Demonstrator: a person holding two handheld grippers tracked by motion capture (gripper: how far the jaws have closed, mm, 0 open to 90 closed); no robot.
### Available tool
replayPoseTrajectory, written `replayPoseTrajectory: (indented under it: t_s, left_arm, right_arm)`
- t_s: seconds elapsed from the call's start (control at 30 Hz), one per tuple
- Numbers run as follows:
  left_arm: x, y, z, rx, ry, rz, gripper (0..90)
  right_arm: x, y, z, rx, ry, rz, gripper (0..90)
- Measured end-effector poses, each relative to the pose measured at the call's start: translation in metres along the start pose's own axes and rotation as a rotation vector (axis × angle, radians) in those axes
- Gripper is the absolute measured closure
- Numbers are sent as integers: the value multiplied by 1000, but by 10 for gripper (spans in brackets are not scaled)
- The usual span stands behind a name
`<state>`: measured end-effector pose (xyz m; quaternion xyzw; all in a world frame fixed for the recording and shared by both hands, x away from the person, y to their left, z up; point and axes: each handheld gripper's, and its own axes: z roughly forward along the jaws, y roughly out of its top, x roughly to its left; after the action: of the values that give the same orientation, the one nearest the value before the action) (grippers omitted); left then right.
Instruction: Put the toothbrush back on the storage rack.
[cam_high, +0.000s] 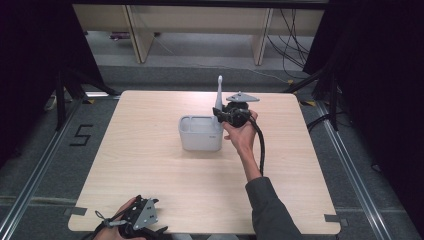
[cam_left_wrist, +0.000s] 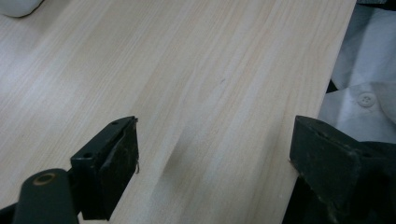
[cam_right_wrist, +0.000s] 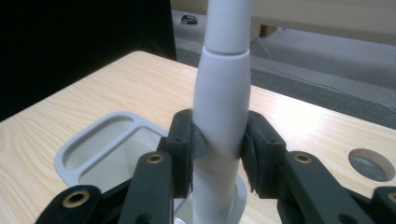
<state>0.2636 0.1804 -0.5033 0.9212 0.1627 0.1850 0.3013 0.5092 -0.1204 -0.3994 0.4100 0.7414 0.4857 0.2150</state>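
Observation:
A white electric toothbrush (cam_high: 219, 95) (cam_right_wrist: 222, 107) stands upright at the right end of a pale grey holder (cam_high: 200, 134) (cam_right_wrist: 70, 154) in the middle of the table. My right gripper (cam_high: 221, 116) (cam_right_wrist: 219, 140) is shut on the toothbrush's handle, one jaw on each side. The handle's lower end sits in the holder's round opening. The holder's long compartment looks empty. My left gripper (cam_high: 150, 227) (cam_left_wrist: 212, 154) rests at the table's front left edge, open, with bare wood between its jaws.
The light wooden table (cam_high: 150, 165) has a round hole (cam_right_wrist: 371, 164) near its far right side. A corner of the holder (cam_left_wrist: 18, 5) shows far from the left gripper. The person's shirt (cam_left_wrist: 364, 98) lies past the table's front edge.

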Motion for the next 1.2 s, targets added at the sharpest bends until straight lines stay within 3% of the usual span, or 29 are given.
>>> replayPoseTrajectory:
  t_s: [0.07, 0.13, 0.17, 0.33, 0.37, 0.4, 0.43, 0.47, 0.6, 0.9, 0.93, 1.1, 1.13, 1.17, 1.2]
  left_arm:
    - [-1, 0, 0, -1, 16, 0, 153]
    - [0, 0, 0, -2, -3, -1, 154]
    - [0, 0, 0, -1, -1, -1, 153]
    - [0, 0, 0, 1, -9, 2, 153]
    - [0, 0, 0, -1, -10, 2, 154]
    - [0, 0, 0, -3, -11, 1, 153]
    - [1, 1, -2, 21, -37, 3, 153]
    - [0, 0, -1, 4, -24, -2, 153]
    - [1, 1, -2, 17, -37, 3, 153]
    - [0, 0, 0, -2, -8, 0, 153]
    - [0, 0, 0, -4, -8, -1, 153]
    - [-1, 0, 1, -8, -6, -4, 153]
    - [-1, 0, 0, -9, -6, -3, 153]
    - [-1, 0, 0, -10, -6, -3, 154]
    - [0, 0, 1, -10, -9, -1, 154]
  right_arm:
    - [-1, -3, 2, 8, 2, -23, 663]
    - [-1, -5, 3, 13, -3, -33, 663]
    - [0, -7, 3, 24, 1, -11, 663]
    - [1, -12, 6, 40, -8, -17, 664]
    - [-1, -13, 8, 29, -10, -43, 664]
    - [0, -13, 8, 43, -8, -31, 664]
    - [-1, -13, 9, 37, -8, -47, 664]
    - [1, -14, 9, 40, -9, -29, 664]
    - [0, -14, 10, 48, -18, -55, 664]
    - [0, -19, 12, 58, -11, -26, 668]
    - [-1, -19, 11, 65, -25, -44, 668]
    - [-1, -20, 13, 67, -16, -38, 674]
    - [-2, -20, 13, 64, -16, -58, 675]
    - [-1, -20, 13, 57, -16, -37, 675]
    - [-1, -19, 11, 59, -20, -47, 675]
